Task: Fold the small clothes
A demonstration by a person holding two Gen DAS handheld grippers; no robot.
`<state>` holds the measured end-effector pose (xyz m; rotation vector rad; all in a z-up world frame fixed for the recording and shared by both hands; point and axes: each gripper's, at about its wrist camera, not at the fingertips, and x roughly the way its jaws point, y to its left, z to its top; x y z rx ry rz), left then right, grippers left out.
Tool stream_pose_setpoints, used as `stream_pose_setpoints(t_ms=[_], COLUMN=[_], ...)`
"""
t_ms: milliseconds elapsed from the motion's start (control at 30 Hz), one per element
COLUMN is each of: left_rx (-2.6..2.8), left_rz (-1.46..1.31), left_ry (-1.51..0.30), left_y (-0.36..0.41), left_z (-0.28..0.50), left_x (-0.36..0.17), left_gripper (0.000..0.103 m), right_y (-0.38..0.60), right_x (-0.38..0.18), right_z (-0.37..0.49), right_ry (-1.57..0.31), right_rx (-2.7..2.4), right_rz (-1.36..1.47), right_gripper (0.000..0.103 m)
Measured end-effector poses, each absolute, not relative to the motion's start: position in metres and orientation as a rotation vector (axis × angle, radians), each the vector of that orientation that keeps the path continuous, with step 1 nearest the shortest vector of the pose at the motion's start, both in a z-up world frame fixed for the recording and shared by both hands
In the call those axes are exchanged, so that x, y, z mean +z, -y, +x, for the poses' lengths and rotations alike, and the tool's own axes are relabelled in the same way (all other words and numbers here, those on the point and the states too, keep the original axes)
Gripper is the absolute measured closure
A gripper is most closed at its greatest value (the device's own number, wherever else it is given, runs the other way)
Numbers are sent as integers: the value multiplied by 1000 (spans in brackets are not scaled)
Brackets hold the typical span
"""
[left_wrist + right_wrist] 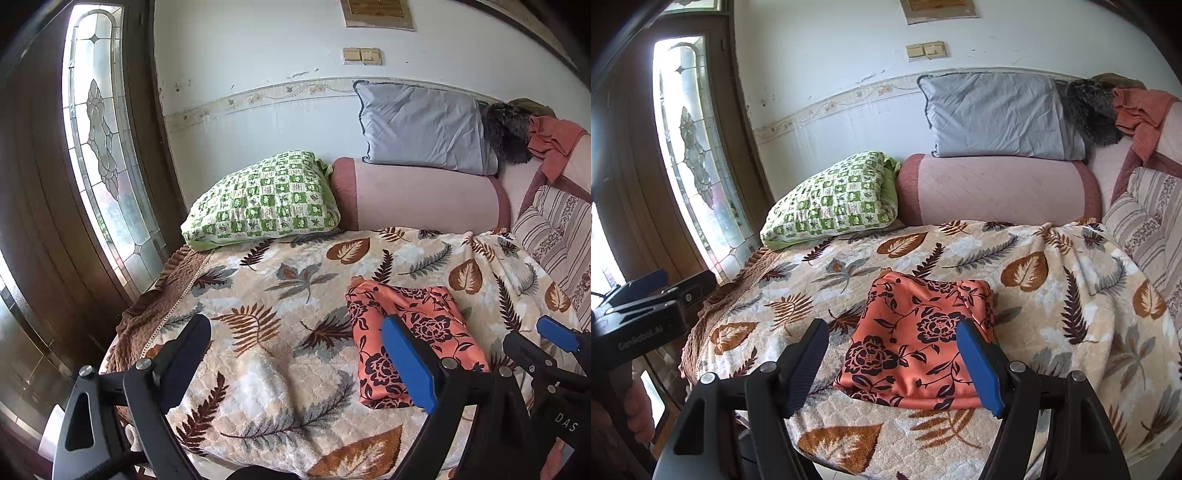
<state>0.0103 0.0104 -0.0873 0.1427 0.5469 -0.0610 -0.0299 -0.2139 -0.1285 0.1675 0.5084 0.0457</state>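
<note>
A folded orange cloth (919,343) with a dark flower print lies flat on the leaf-patterned blanket (1052,295) that covers the bed, near the blanket's front edge. It is a neat, roughly square bundle, with layered edges showing along its right side.

The right tool (892,363) hangs just in front of the cloth with its two fingers spread wide; nothing is between them, and no pad presses on the fabric. From its own camera the blue pad (979,365) overlaps the cloth's right front corner, though whether it touches the cloth is hard to judge from this angle.

The left tool (295,363) is off to the left of the cloth, over bare blanket, its fingers likewise spread wide and empty. In the left wrist view the cloth (413,332) sits behind that tool's blue pad (406,365).

Behind the cloth, at the head of the bed, a green checked pillow (834,199) leans beside a pink bolster (997,188), with a grey pillow (997,114) on top of the bolster. To the left of the cloth stands a wooden door (92,147) with leaded glass.
</note>
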Motion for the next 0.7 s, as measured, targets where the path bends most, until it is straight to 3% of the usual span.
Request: stream_pose_setpoints(t_ms=[700], left_rx=[-77], left_rz=[117], left_ry=[-530], left_y=[-16], left_z=[0], left_x=[-74], left_gripper=[9], right_y=[203], right_x=[-109], right_z=[-45], right_ry=[-460], right_rx=[58], right_rz=[132], right_gripper=[28])
